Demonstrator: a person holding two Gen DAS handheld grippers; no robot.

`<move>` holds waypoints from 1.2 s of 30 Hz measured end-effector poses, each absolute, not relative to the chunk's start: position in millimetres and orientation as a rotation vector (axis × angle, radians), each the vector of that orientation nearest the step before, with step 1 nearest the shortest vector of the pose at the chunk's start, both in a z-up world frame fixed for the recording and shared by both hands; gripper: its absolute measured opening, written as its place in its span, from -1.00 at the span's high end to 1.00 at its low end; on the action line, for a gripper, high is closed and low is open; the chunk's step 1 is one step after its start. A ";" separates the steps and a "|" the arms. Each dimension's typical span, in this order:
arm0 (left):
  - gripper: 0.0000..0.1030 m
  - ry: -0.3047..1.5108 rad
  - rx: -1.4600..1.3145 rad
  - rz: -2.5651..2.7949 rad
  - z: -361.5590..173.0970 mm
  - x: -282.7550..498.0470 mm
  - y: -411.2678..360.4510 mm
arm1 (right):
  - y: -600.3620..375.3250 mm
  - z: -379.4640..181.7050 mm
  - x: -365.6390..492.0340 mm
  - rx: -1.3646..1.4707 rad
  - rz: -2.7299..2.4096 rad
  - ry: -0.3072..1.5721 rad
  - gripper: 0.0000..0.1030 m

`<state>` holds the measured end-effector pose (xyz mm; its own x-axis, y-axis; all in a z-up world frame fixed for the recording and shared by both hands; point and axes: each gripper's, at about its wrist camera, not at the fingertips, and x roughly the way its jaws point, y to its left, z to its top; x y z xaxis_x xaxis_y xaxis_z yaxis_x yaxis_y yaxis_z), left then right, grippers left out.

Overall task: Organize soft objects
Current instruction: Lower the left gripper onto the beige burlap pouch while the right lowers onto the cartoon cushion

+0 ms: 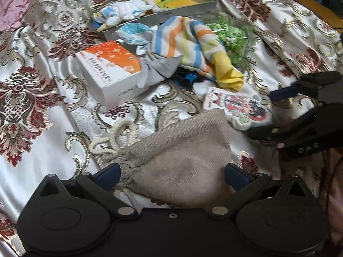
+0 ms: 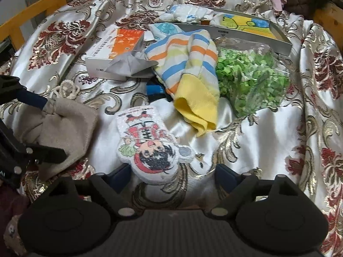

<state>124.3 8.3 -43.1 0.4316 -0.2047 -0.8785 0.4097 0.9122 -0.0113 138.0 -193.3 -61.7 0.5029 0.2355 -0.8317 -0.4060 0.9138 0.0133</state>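
left gripper (image 1: 172,174): wide, astride beige pouch (image 1: 182,150) | right gripper (image 2: 173,174): wide, cartoon cloth (image 2: 150,143) apparently just between fingers

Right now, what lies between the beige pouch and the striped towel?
Only bare bedspread separates the pouch from the towel; the cartoon patch sits off to one side. Clearest in the right wrist view.
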 end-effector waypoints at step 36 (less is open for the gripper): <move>-0.09 1.043 0.169 -0.307 -43.8 125.0 11.9 | -185.1 -70.3 150.0 -0.109 0.487 0.901 -0.57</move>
<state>125.0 11.9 -43.8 0.4665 -0.1693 -0.8682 0.3286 0.9444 -0.0076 150.0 -185.2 -70.3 0.5199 0.3603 -0.7745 -0.4503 0.8861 0.1099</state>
